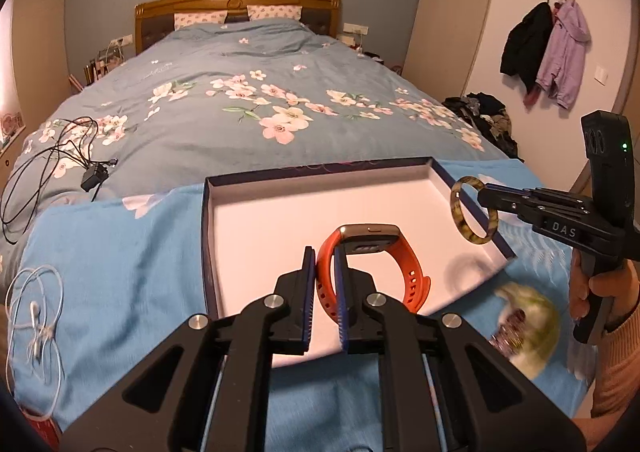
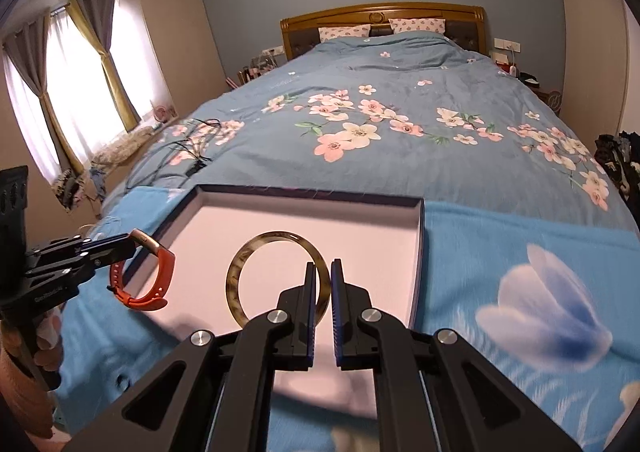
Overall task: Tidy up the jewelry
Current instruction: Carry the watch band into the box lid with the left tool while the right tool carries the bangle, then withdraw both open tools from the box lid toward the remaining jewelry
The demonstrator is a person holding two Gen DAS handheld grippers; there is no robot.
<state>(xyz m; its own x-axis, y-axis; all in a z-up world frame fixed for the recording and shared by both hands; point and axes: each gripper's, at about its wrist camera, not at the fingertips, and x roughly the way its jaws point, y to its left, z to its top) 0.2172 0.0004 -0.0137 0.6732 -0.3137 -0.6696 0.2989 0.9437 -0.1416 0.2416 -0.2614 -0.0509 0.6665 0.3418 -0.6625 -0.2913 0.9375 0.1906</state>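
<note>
A shallow open box (image 1: 256, 211) with a white inside and dark blue rim lies on a light blue cloth at the foot of the bed; it also shows in the right wrist view (image 2: 208, 228). My left gripper (image 1: 324, 256) is shut on the strap of an orange smartwatch (image 1: 404, 260) and holds it over the box's near edge; both show in the right wrist view, the left gripper (image 2: 130, 246) and the watch (image 2: 160, 276). My right gripper (image 2: 323, 272) is shut on a brown mottled bangle (image 2: 240, 264), held above the box's right side; the left wrist view shows the gripper (image 1: 482, 195) and bangle (image 1: 460, 207).
A blurred pale green and purple item (image 1: 524, 324) lies on the cloth right of the box. A thin white cord (image 1: 36, 316) lies on the cloth's left edge. Black cables with a charger (image 1: 92, 175) lie on the floral bedspread (image 1: 256, 107).
</note>
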